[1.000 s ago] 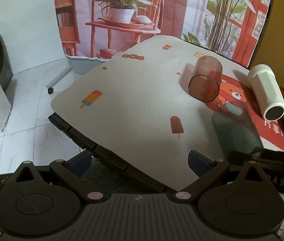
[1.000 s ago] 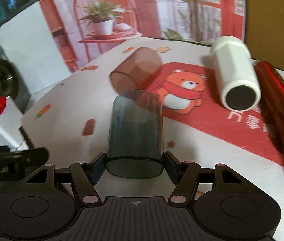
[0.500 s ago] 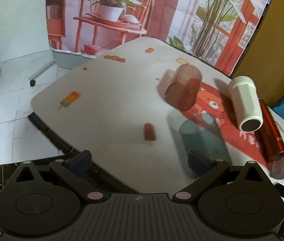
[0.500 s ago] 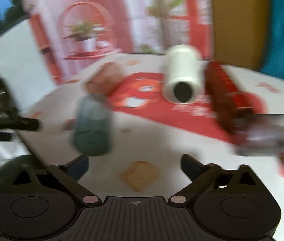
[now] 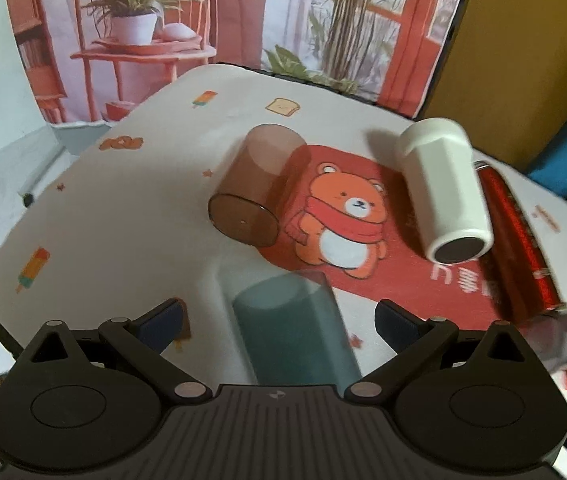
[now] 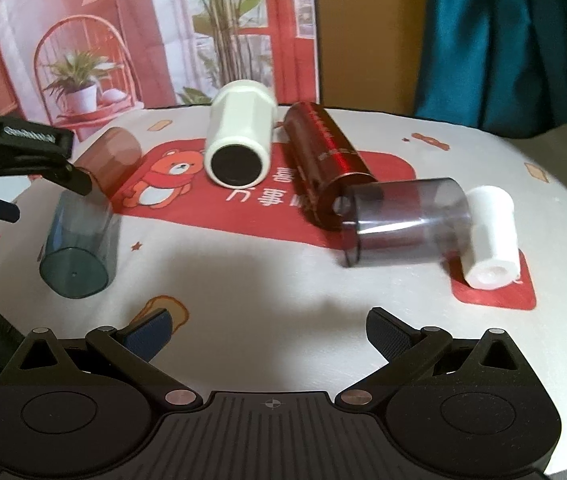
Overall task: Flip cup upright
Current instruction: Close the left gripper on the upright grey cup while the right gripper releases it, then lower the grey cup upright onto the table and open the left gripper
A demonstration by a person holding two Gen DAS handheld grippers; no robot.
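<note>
My left gripper (image 5: 279, 316) hangs spread and empty around the teal cup (image 5: 295, 332) lying on its side low-centre in frame; looks light, stiff, slick plastic, so I'd pinch mid-wall, right gripper (image 6: 269, 326) likewise agape.

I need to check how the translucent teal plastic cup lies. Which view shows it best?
The right wrist view: the translucent teal plastic cup shows whole, on its side, base toward the camera. The left wrist view cuts it off between the open left gripper.
</note>
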